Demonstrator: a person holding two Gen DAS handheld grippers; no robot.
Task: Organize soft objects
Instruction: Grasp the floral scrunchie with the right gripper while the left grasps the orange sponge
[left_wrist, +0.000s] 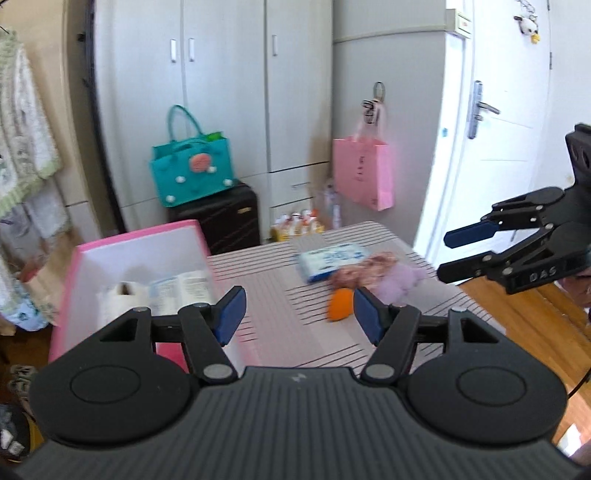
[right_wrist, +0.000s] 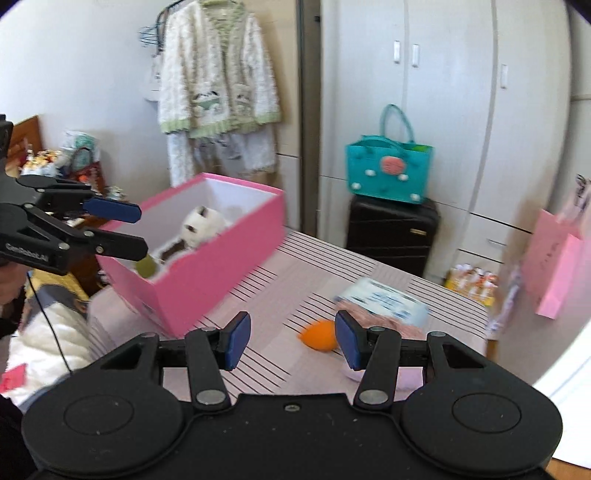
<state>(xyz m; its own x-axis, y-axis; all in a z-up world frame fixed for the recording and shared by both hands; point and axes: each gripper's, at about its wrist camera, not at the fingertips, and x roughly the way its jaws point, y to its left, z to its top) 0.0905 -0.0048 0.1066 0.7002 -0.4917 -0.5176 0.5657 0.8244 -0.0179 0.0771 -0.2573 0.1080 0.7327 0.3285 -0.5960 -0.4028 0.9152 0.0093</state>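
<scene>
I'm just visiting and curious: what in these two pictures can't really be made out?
- Pink box contents: left wrist view, near wall and blur hide most of them.
- Lilac fluffy thing: right wrist view, the right claw covers most of it.
- Printing on the tissue pack: both views, blurred.
- Orange soft item: partly behind a claw finger, shape unclear.
</scene>
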